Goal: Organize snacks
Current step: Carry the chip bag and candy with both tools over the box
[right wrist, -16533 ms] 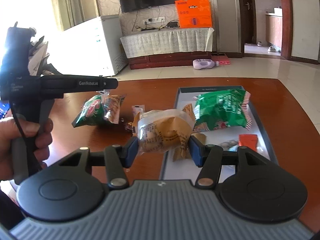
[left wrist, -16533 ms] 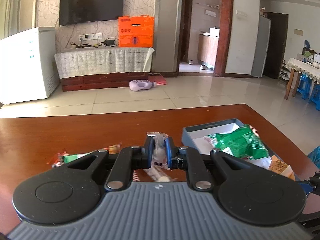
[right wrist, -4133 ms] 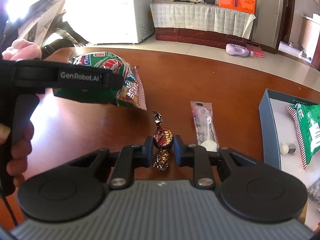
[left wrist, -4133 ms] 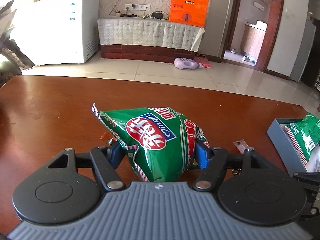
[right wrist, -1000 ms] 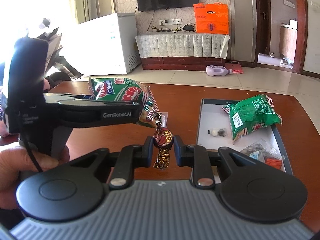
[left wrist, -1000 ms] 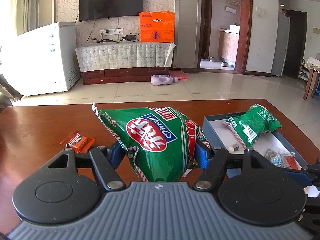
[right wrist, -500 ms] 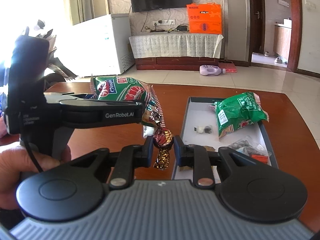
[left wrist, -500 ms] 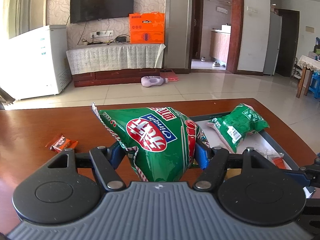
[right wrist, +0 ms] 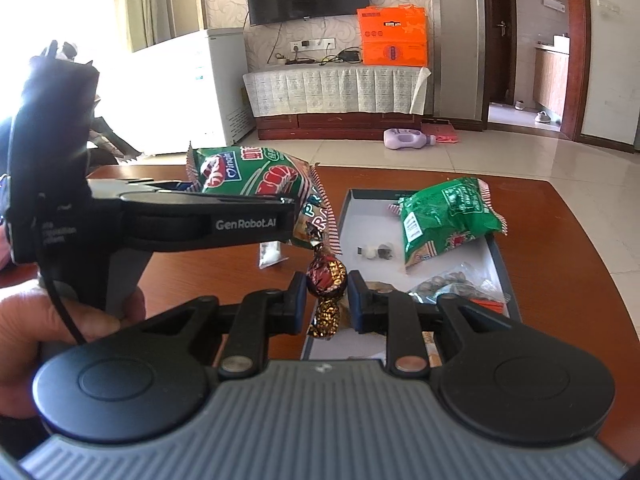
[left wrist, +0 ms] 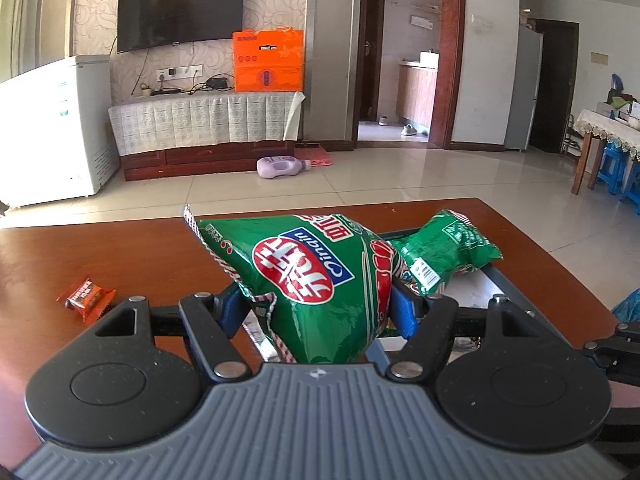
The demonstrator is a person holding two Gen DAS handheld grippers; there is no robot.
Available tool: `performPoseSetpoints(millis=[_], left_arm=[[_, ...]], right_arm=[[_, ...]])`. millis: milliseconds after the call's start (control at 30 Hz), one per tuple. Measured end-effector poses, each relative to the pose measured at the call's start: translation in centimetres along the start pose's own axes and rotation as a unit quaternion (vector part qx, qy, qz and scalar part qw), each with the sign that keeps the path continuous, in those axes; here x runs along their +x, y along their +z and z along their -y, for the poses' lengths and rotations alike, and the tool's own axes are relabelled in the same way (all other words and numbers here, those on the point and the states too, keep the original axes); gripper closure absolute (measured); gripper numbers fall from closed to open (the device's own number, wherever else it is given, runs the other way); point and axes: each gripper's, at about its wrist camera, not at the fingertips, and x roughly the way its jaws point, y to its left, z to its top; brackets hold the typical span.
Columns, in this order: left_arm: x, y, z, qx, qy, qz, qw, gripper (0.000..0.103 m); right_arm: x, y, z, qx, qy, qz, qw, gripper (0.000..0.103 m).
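Carrying two snacks toward the grey box [right wrist: 344, 216] is judged to be the step in hand. Item one: a large green snack bag [left wrist: 316, 280], clamped at its waist by the left gripper [left wrist: 316, 312], whose jaws are set wide by the bag's bulk; it is held clear of the table, just left of the box. Item two: a foil-wrapped candy [right wrist: 326, 280], pinched upright by the right gripper [right wrist: 327, 296], whose jaws are nearly together on it, at the near left corner of the box. A hand [right wrist: 48, 328] is seen on the left gripper's handle. Box contents, as listed: a second green bag [right wrist: 448, 216] leaning against the far right wall, two small round sweets [right wrist: 374, 252], a clear packet of dark pieces [right wrist: 448, 284], and an orange wrapper partly hidden. The next move is judged to call for each snack to be brought over a bare patch of the box floor and released there; the big bag is likely to need the open space at the left. Remaining outside: an orange-brown snack bar [left wrist: 86, 294] on the left of the table, and a small clear sachet [right wrist: 270, 254] beside the box. Surface: a glossy red-brown wooden table [left wrist: 100, 252]. Room: pale tiled floor, a wall-mounted television [left wrist: 180, 10], an orange carton [left wrist: 268, 60] on a cloth-draped cabinet, a white chest freezer [left wrist: 52, 132], a lilac bottle [left wrist: 282, 167] lying on the floor.
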Motion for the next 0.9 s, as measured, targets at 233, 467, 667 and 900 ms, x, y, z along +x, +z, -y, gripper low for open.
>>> performPoseSetpoints(millis=[233, 467, 667, 900], left_arm=[[0.6, 0.1, 1.3, 0.001, -0.015, 0.001, 0.9999, 0.028], [1.4, 0.2, 2.9, 0.004, -0.03, -0.001, 0.9995, 0.028], [2.4, 0.3, 4.1, 0.007, -0.043, -0.002, 0.9991, 0.028], [3.7, 0.3, 5.0, -0.003, -0.059, -0.011, 0.9982, 0.028]], right_arm=[[-0.4, -0.2, 1.0, 0.003, -0.008, 0.002, 1.0, 0.078], [-0.8, -0.5, 2.0, 0.007, -0.016, 0.004, 1.0, 0.078], [-1.1, -0.6, 2.7, 0.01, -0.022, 0.006, 1.0, 0.078], [-1.4, -0.9, 3.4, 0.013, -0.029, 0.006, 0.999, 0.078]])
